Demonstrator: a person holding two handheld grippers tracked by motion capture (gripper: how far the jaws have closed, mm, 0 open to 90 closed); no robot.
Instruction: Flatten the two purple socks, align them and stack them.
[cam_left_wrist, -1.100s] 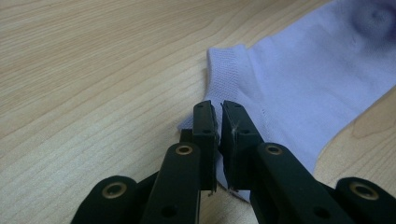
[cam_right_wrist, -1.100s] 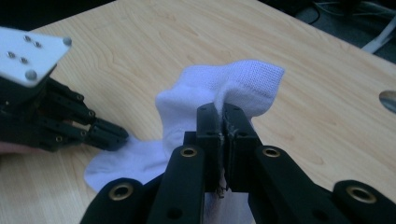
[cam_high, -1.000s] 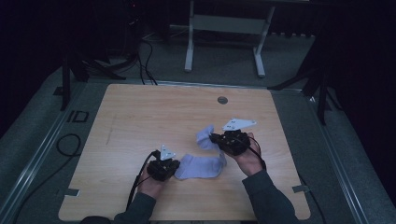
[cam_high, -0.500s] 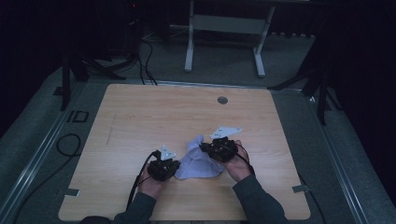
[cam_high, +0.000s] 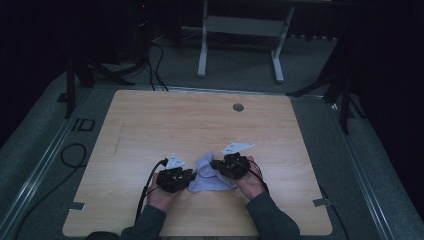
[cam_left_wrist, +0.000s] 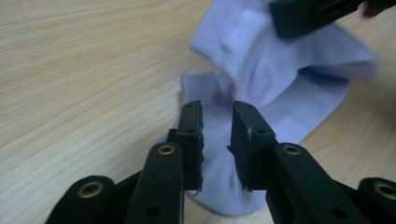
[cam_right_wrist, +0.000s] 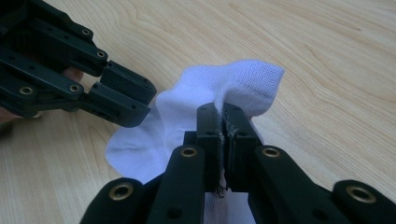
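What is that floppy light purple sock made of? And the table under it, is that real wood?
The sock looks like soft knitted fabric, probably cotton or a blend: fine ribbing shows on its cuff, and it folds limply where the right hand-held gripper pinches it. The table looks like pale wood with a smooth matt finish; streaky grain lines show, though it could be printed laminate.

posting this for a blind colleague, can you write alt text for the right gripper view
The right gripper is clamped shut on a fold of a white sock that lies bunched on a light wooden table. The left gripper reaches in from the upper left, its black jaws slightly apart beside the sock's edge.
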